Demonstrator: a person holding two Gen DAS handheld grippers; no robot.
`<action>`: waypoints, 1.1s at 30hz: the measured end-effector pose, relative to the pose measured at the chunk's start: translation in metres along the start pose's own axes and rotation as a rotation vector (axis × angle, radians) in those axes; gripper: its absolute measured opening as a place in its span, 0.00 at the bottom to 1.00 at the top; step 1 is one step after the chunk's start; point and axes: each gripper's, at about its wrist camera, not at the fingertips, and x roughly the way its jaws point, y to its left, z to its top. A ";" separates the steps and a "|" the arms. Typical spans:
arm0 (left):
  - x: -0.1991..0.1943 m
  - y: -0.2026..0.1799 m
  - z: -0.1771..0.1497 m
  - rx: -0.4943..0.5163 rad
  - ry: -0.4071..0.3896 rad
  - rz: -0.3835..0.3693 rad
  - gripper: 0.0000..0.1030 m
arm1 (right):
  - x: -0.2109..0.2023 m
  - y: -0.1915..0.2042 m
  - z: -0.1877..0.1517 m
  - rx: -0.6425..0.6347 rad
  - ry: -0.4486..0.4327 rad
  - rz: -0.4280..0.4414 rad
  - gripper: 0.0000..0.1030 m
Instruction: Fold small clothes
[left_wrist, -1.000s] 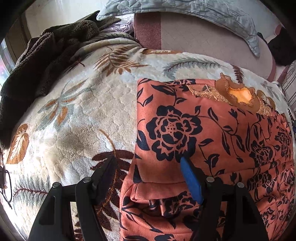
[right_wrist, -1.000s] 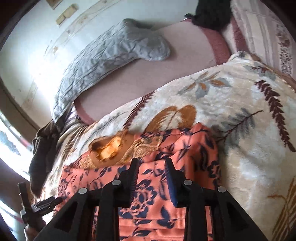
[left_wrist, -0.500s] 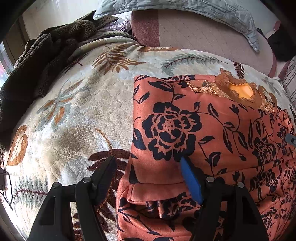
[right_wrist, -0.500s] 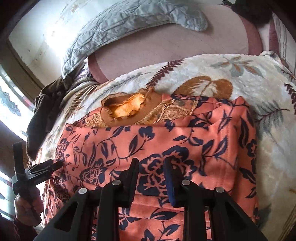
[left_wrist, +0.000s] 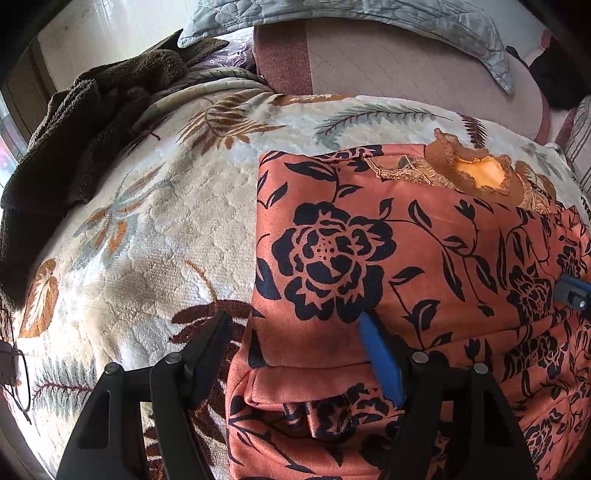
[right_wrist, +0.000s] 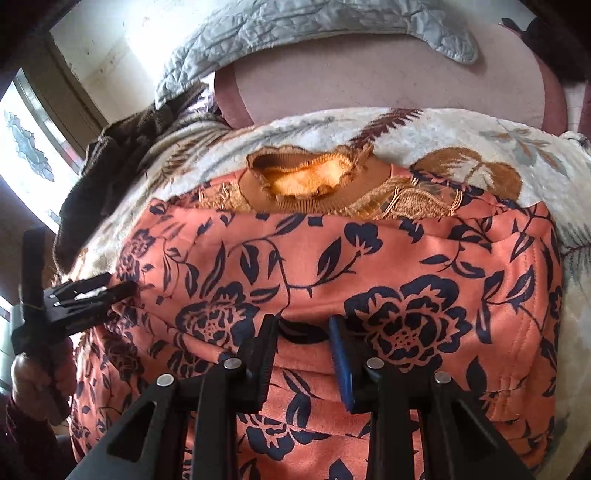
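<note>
the orange floral garment (left_wrist: 424, 266) lies spread on a cream leaf-patterned blanket (left_wrist: 147, 229) that covers the bed, its brown ribbed collar (right_wrist: 306, 184) at the far edge and a sleeve folded in across its body. the near hem is bunched into soft folds.

the left hand-held gripper (left_wrist: 295, 354) is spread wide, one finger over the blanket and the blue-padded one over the cloth, straddling the garment's left edge without pinching it. in the right wrist view it shows at the garment's left side, held by the person's hand (right_wrist: 40, 373).

the right hand-held gripper (right_wrist: 303, 350) hovers low over a fold near the middle of the garment, its jaws narrowly apart and opening; whether any cloth lies between them i cannot tell.

beyond the blanket lie a dark brown fleece (left_wrist: 74, 140), a pink mattress (left_wrist: 388, 59) and a grey quilted pillow (right_wrist: 295, 33).
</note>
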 end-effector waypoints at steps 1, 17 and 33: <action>0.000 0.000 0.000 0.000 0.000 0.001 0.70 | 0.005 0.003 -0.001 -0.016 0.014 -0.021 0.31; -0.004 -0.024 -0.002 0.056 -0.032 -0.040 0.73 | 0.009 0.032 -0.006 -0.072 0.004 0.035 0.31; -0.007 -0.016 -0.005 0.018 -0.041 0.007 0.75 | -0.023 -0.011 0.004 0.077 -0.094 -0.093 0.31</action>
